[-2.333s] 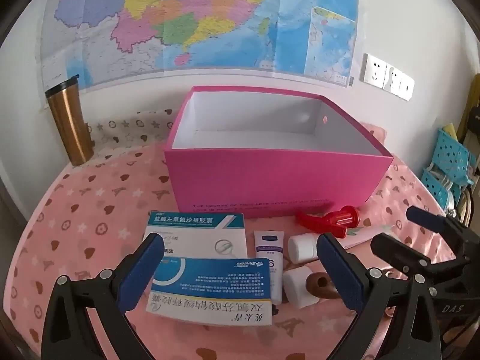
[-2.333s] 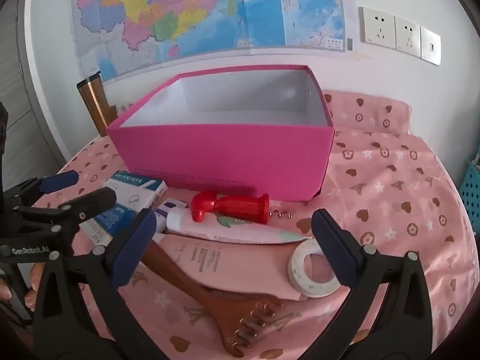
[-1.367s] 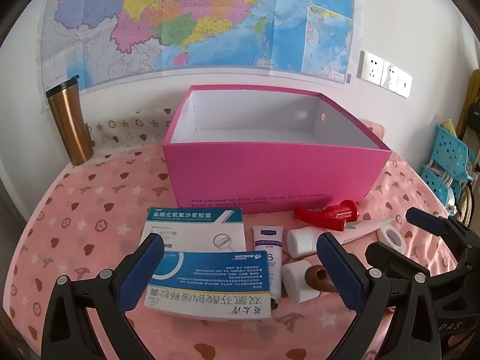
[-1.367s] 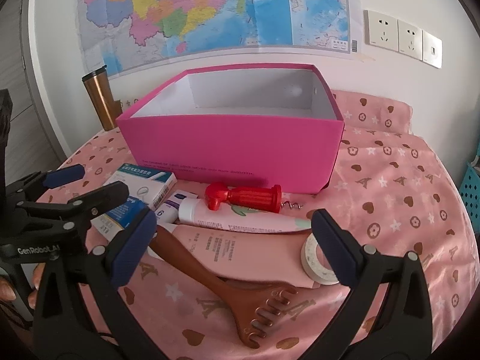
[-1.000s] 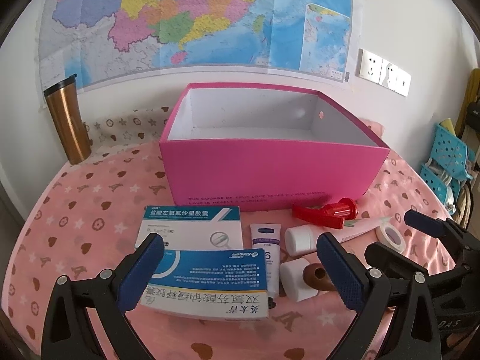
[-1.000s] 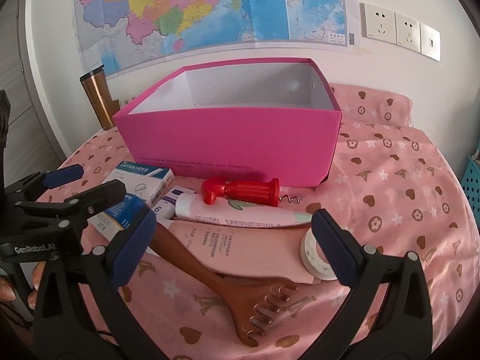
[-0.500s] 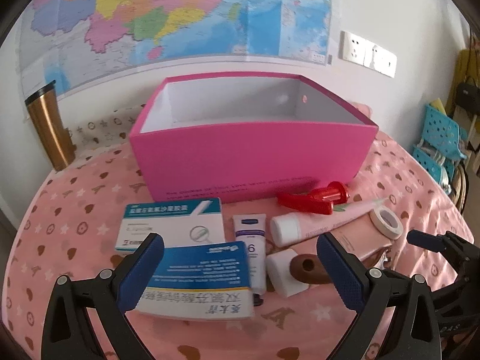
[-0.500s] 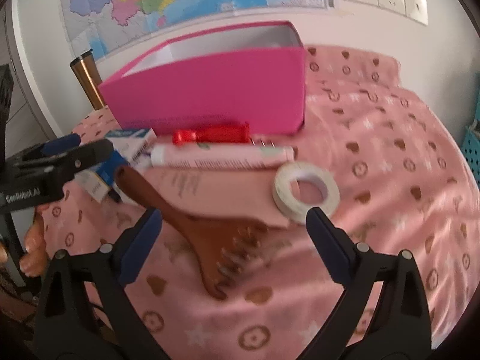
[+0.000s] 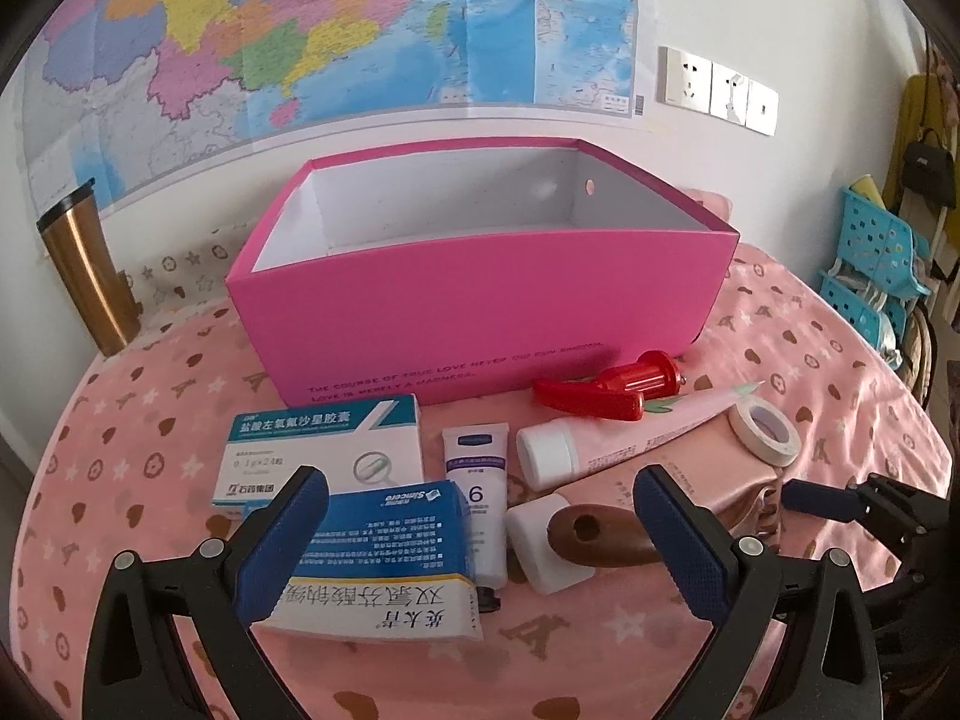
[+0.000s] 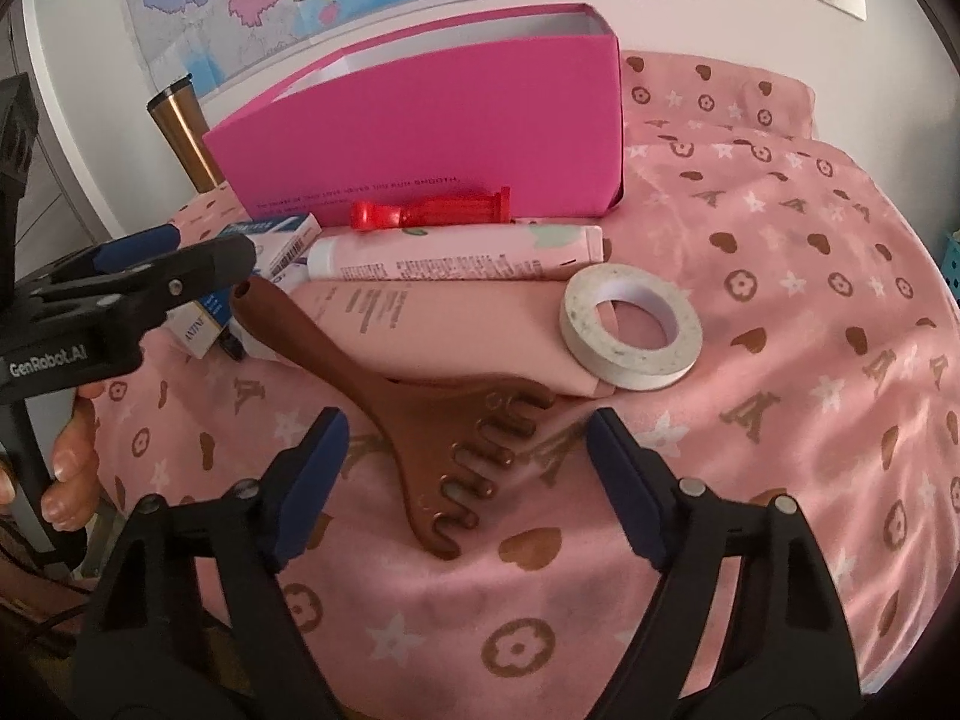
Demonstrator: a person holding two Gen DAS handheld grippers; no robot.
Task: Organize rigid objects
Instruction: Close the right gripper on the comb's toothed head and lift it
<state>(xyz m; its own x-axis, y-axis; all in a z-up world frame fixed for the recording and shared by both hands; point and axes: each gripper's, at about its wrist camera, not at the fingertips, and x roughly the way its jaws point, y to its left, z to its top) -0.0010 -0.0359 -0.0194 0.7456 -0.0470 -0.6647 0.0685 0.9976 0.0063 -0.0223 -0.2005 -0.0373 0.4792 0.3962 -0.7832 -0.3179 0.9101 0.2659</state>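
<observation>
Hovering over the brown massage comb (image 10: 447,420), right gripper (image 10: 462,468) has its jaws spread, just been closing, toothed end between the pads but not pinched. Left gripper (image 9: 480,531) jaws wide apart, empty, above the blue medicine box (image 9: 384,546). Worktop under a pink patterned cloth (image 10: 780,312); map (image 9: 336,30) and sockets (image 9: 714,87) on the far wall. Pink storage box (image 9: 480,324) open at the far side, near it a red corkscrew (image 10: 432,213), pink tube (image 10: 456,255), tape roll (image 10: 630,324). Copper tumbler (image 9: 84,276) far left.
</observation>
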